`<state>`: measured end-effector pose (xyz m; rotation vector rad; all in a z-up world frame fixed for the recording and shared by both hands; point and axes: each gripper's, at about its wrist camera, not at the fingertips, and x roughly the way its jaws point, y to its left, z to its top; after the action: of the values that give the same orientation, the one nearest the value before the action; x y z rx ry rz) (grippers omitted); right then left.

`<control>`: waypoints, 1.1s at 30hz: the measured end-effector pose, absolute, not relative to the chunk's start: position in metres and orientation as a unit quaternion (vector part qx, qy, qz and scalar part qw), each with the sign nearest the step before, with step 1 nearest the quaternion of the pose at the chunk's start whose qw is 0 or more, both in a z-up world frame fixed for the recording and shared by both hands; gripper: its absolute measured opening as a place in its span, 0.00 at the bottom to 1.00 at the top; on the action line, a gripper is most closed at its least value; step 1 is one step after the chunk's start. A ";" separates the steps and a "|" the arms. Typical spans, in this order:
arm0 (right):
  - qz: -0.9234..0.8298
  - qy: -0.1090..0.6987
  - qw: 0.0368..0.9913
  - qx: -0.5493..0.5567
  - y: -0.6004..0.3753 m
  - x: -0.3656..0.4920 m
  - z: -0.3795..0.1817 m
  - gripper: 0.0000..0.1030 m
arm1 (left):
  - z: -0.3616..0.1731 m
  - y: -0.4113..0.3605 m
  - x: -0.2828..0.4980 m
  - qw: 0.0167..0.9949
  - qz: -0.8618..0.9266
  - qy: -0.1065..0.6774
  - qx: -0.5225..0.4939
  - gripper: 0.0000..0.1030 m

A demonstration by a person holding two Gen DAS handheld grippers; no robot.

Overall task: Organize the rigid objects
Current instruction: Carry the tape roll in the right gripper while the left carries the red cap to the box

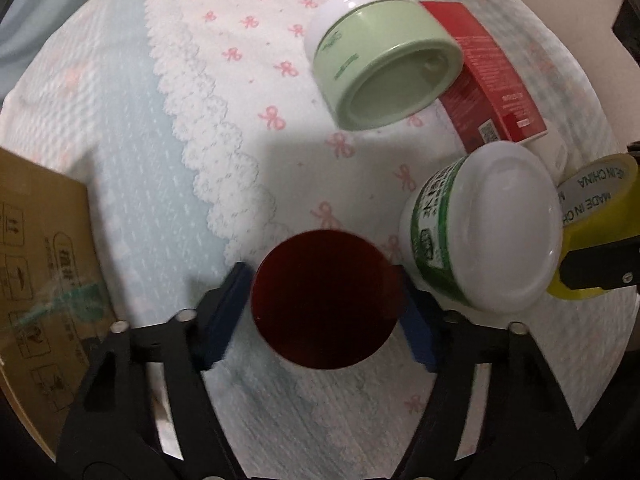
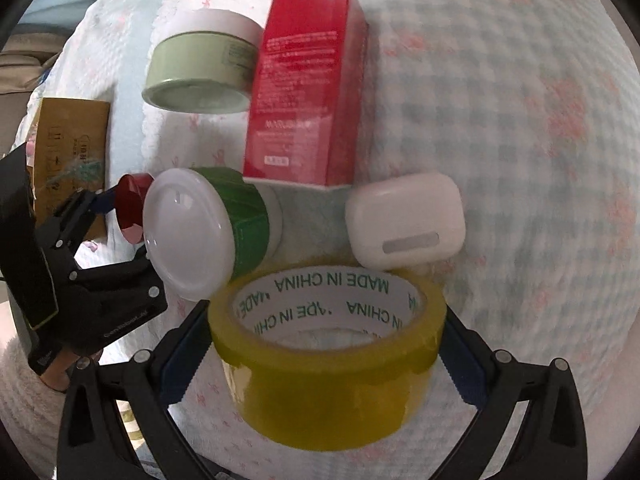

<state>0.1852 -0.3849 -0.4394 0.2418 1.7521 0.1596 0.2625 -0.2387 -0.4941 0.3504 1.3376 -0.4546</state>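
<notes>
My left gripper (image 1: pixel 325 304) is shut on a dark red round jar (image 1: pixel 325 300), held over the bedding; it shows from the side in the right wrist view (image 2: pixel 131 204). My right gripper (image 2: pixel 326 336) is shut on a yellow tape roll (image 2: pixel 328 364), also at the right edge of the left wrist view (image 1: pixel 596 224). A green-labelled white-lidded jar (image 1: pixel 484 236) (image 2: pixel 208 228) lies on its side between them. A pale green jar (image 1: pixel 380 56) (image 2: pixel 200 64) and a red box (image 1: pixel 484 68) (image 2: pixel 308 92) lie beyond. A white earbud case (image 2: pixel 406 220) lies beside the box.
Everything rests on white bedding with pink bows (image 1: pixel 248 92) and a light blue lace-edged cloth (image 1: pixel 132 168). A brown cardboard box (image 1: pixel 36 272) (image 2: pixel 68 148) sits at the left. The bedding to the right is checked (image 2: pixel 520 140).
</notes>
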 end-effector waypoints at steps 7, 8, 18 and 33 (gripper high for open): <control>0.069 0.764 0.633 0.105 -0.393 0.188 -0.441 0.93 | -0.493 -0.250 0.266 0.746 -0.201 0.612 0.171 0.49; 0.068 0.763 0.634 0.108 -0.396 0.187 -0.440 0.93 | -0.493 -0.251 0.267 0.746 -0.198 0.613 0.170 0.49; 0.054 0.746 0.650 0.136 -0.419 0.166 -0.409 0.93 | -0.475 -0.243 0.261 0.748 -0.193 0.618 0.143 0.49; 0.044 0.681 0.717 0.140 -0.424 0.122 -0.289 0.93 | -0.338 -0.209 0.224 0.806 -0.168 0.566 0.050 0.49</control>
<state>0.1220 -0.4236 -0.2890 0.3093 1.5076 0.0963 0.2238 -0.2088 -0.3381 0.1066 1.2111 -0.3596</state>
